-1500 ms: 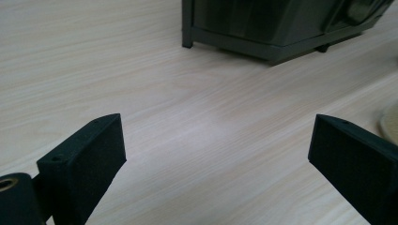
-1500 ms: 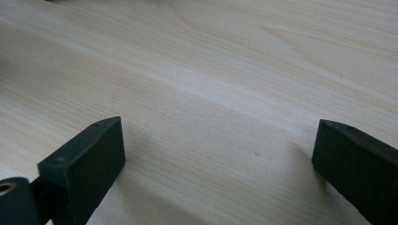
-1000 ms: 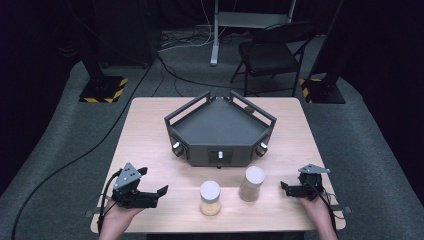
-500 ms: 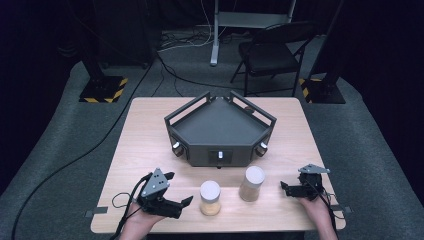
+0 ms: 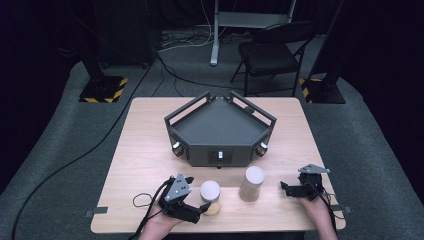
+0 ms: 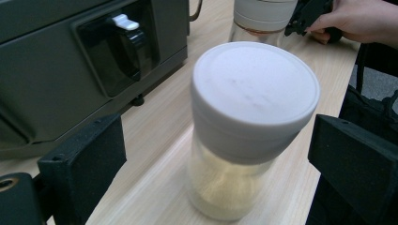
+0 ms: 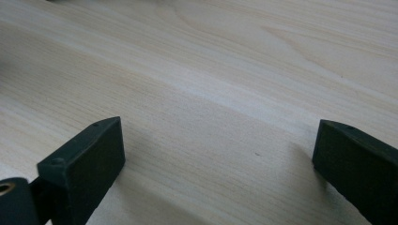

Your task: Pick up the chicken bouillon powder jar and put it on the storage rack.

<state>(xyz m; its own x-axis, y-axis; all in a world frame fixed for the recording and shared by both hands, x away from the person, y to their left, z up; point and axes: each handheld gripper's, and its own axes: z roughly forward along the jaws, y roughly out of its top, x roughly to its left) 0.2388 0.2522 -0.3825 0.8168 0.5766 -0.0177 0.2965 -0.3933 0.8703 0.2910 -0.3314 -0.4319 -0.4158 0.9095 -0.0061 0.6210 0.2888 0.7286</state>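
Two clear jars with white lids stand near the table's front edge. The left jar (image 5: 210,196) holds pale powder in its lower part. In the left gripper view this jar (image 6: 253,122) stands between the wide-apart jaws, with a gap on each side. My left gripper (image 5: 201,210) is open, right beside it. The right jar (image 5: 252,183) is also seen as a jar (image 6: 265,18) farther off. My right gripper (image 5: 285,187) is open, a short way right of that jar. In its own view my right gripper (image 7: 216,154) has bare wood between its jaws.
A dark grey five-sided tray unit (image 5: 220,131) with a front switch (image 6: 124,21) sits mid-table behind the jars. The wooden table (image 5: 145,150) stands on grey carpet. A folding chair (image 5: 272,52) and stands are beyond the far edge.
My left gripper has moved right from the table's front left corner up to the left jar, which is now between its jaws. The right gripper has stayed put.
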